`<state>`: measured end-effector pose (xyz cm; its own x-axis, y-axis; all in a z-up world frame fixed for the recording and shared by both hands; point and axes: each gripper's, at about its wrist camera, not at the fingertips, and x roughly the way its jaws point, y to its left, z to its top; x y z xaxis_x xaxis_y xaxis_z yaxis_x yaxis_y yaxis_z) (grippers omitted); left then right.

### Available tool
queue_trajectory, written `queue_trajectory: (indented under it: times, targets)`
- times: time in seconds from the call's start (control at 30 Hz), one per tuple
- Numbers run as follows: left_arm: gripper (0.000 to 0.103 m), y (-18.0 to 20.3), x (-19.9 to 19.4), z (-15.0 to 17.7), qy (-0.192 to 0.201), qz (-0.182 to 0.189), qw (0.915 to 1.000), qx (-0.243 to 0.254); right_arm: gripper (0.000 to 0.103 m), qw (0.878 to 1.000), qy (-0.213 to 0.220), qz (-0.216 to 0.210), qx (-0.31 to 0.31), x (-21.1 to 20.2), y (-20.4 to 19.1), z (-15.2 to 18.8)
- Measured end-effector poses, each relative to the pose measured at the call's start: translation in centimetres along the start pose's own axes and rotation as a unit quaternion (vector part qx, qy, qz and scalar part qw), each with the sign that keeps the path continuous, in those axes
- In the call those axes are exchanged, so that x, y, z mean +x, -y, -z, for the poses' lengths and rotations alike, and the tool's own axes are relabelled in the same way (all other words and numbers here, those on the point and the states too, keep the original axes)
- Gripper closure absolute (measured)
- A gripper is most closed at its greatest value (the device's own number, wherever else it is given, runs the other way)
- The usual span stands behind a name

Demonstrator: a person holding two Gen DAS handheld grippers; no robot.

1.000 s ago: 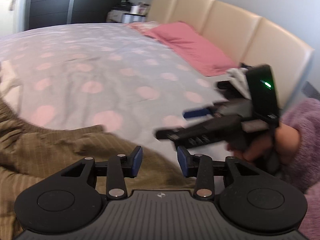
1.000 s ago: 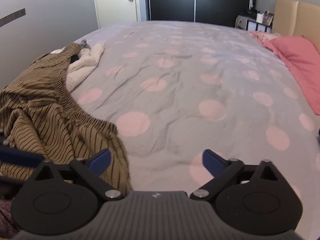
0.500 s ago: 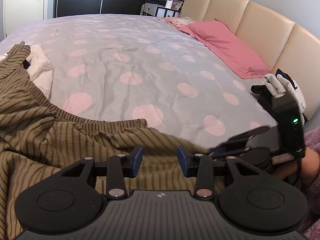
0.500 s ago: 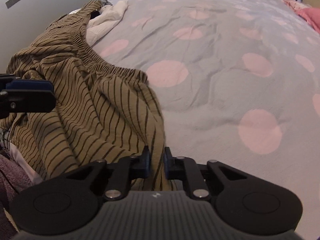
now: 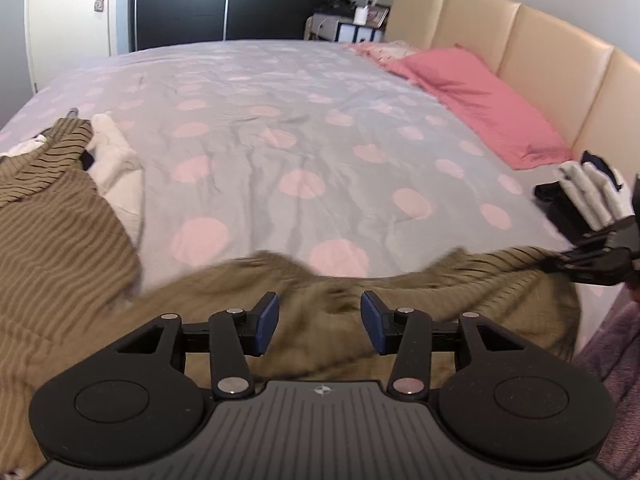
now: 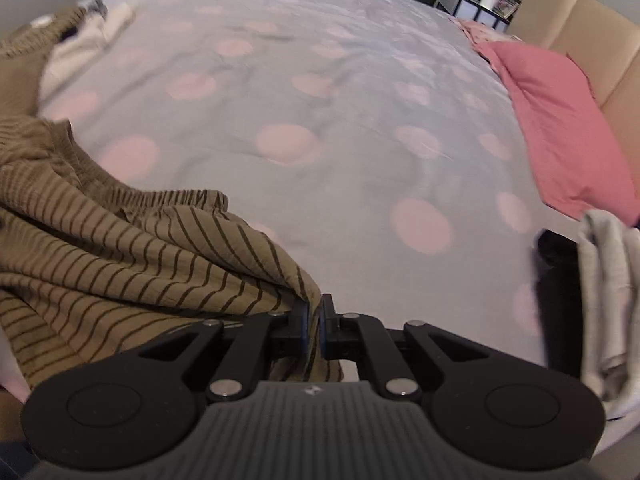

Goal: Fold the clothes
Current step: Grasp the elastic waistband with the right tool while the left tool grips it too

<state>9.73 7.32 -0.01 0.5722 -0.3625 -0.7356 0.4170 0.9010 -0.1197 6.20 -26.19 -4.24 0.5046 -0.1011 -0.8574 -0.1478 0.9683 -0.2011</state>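
Right wrist view: my right hand-held gripper [image 6: 314, 322] pinches the garment [image 6: 120, 248] edge at lower centre; my left hand-held gripper [image 5: 320, 322], opening and empty, should grab the opposite corner to spread it flat on the bed [image 6: 340, 100].

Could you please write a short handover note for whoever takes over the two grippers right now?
Right gripper: shut on an edge of the brown striped garment, drawing it out to the right.
Left gripper: jaws opening over the same garment, gripping nothing.
The garment lies crumpled along the near edge of the bed; a white garment lies beside it. Folded clothes are stacked near the pink pillow.
Done: one edge gripped. Left: spread it flat, fold, stack.
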Motion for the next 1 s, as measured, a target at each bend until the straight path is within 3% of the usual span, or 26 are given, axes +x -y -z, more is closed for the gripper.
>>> queue_trajectory:
  times: [0.07, 0.13, 0.17, 0.2, 0.43, 0.7, 0.87, 1.0]
  targets:
    - [0.06, -0.6, 0.5, -0.8, -0.015, -0.01, 0.9998, 0.004, 0.093, 0.999, -0.031, -0.03, 0.011, 0.4, 1.2, 0.2]
    - [0.06, -1.2, 1.4, -1.6, -0.029, -0.014, 0.9993, 0.019, 0.08, 0.998, -0.029, -0.045, 0.015, -0.1, 1.8, 0.3]
    - [0.06, -1.4, 1.9, -2.0, -0.034, -0.017, 0.9988, 0.031, 0.066, 0.999, -0.018, -0.047, 0.014, -0.6, 1.9, 0.1]
    - [0.059, -1.6, 2.5, -2.3, -0.037, -0.022, 0.9981, 0.045, 0.058, 0.999, -0.008, -0.049, 0.013, -1.1, 2.0, 0.0]
    - [0.057, -2.6, 8.2, -3.9, -0.042, -0.031, 0.9918, 0.117, 0.054, 0.991, 0.052, -0.116, 0.042, -1.8, 3.0, -3.6]
    - [0.055, -3.9, 14.0, -2.8, -0.085, -0.008, 0.985, 0.15, 0.054, 0.981, 0.028, -0.189, 0.022, 4.6, 0.2, -6.8]
    - [0.043, -5.0, 15.3, -1.9, -0.086, 0.018, 0.9882, 0.126, 0.046, 0.978, -0.008, -0.206, 0.013, 7.5, -1.1, -6.7]
    - [0.041, -5.1, 15.5, -1.8, -0.083, 0.028, 0.99, 0.111, 0.046, 0.976, -0.03, -0.215, 0.017, 8.9, -1.8, -6.1]
